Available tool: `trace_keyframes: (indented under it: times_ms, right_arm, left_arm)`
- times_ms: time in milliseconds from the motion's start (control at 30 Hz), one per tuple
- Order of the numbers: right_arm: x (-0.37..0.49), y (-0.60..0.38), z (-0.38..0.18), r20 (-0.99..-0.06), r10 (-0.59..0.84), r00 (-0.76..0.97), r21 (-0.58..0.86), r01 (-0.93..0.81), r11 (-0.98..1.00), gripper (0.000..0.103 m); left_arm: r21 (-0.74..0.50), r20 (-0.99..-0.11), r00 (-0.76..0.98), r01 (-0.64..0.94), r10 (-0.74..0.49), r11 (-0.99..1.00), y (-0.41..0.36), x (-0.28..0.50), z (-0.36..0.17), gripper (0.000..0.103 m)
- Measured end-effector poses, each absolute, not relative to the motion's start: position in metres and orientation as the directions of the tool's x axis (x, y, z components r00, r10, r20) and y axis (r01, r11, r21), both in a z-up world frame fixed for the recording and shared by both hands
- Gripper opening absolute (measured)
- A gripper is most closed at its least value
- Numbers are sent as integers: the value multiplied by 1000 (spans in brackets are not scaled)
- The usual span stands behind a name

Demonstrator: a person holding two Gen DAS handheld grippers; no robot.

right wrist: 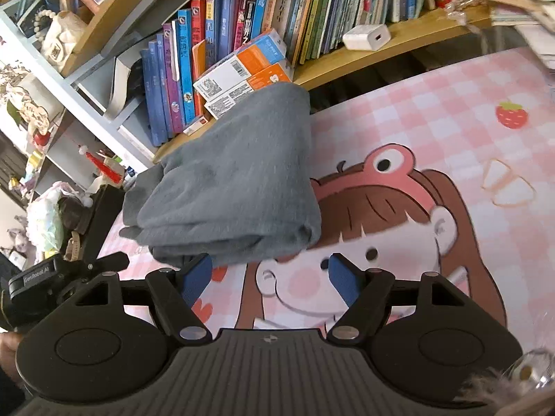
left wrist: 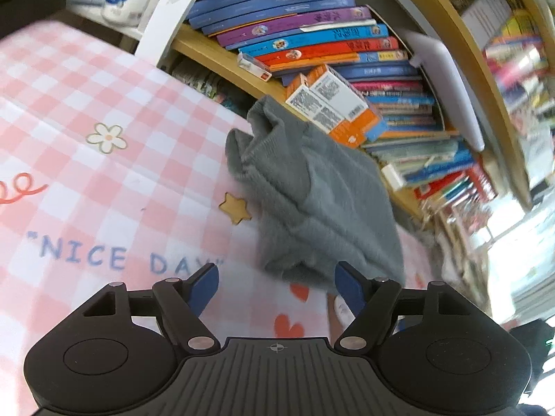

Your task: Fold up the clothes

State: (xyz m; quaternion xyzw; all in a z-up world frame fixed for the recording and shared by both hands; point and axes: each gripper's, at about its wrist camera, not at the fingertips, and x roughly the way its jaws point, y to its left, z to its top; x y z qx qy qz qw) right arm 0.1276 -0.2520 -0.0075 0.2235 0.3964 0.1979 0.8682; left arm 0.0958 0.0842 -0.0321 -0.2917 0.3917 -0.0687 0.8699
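Both grippers stand with their blue-padded jaws spread wide and nothing between the pads. From its own wrist view the left gripper [left wrist: 277, 282] hangs above a pink checked tablecloth [left wrist: 104, 111], and the near end of a folded grey garment [left wrist: 312, 201] lies just ahead of its right pad, apart from it. In the other wrist view the right gripper [right wrist: 272, 275] hovers over the same cloth's printed cartoon girl [right wrist: 399, 228]; the folded garment [right wrist: 236, 180] sits just beyond its left pad, a thick stack of layers with a rounded fold on the right. The garment lies on the tablecloth with its far end up against the wooden bookshelf [right wrist: 399, 48]. Orange and white boxes [right wrist: 242, 72] rest on the shelf edge just behind that far end, among upright books [right wrist: 194, 69]. A white charger block [right wrist: 367, 36] lies further along the shelf.
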Motion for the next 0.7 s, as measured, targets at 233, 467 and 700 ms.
trace_keyframes:
  times_ms: [233,467,700]
  right_arm:
    - [90,-238,1,-632,417,654,393,-194,899,77]
    - [63,-228,2,-651,341,678,308,-175,935,82]
    - [49,-219,1,-659,251,709,216,-141,966,88]
  left_arm:
    - [-471,-677,684,-119,-272,874,65,70,-27,80]
    - [-426,-688,688,-122,-232,897,52,50,-26,82]
    - [-315,-693,701,-85,-168,945,28,33,-23,93]
